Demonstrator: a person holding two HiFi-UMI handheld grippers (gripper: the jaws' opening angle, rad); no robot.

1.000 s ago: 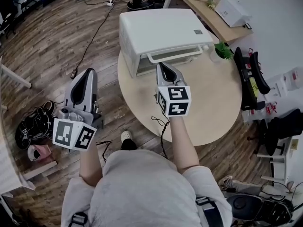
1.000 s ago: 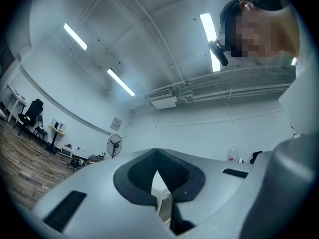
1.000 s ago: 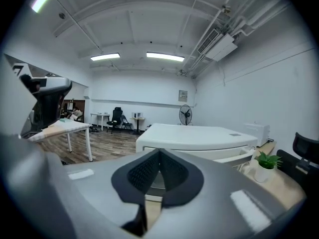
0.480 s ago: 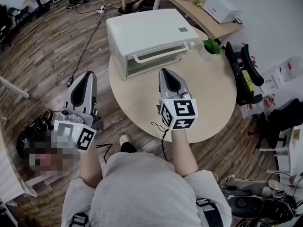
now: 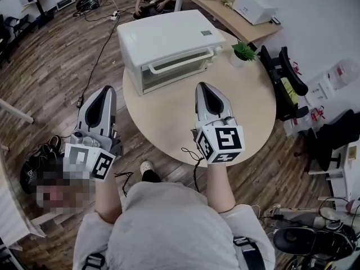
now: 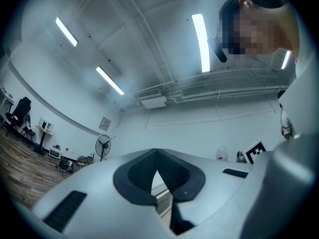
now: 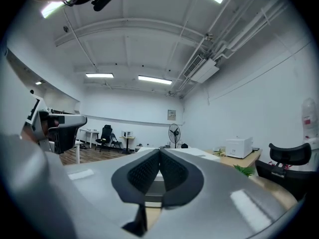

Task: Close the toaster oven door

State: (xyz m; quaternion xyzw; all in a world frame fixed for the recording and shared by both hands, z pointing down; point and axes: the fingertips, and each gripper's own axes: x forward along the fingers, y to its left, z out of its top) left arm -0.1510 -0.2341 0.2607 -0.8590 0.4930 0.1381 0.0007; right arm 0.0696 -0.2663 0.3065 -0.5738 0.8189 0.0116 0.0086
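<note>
Head view: my right claw (image 5: pixel 204 88) is pressed together and empty, with the shut toaster oven (image 5: pixel 169 41) at eleven o'clock. My left claw (image 5: pixel 105 90), at nine o'clock, is likewise closed.

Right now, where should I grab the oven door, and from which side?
Probably the handle at mid-span, coming from the front. It's a long bar across the top of the door, standing off it, so it can be pinched over and under.
</note>
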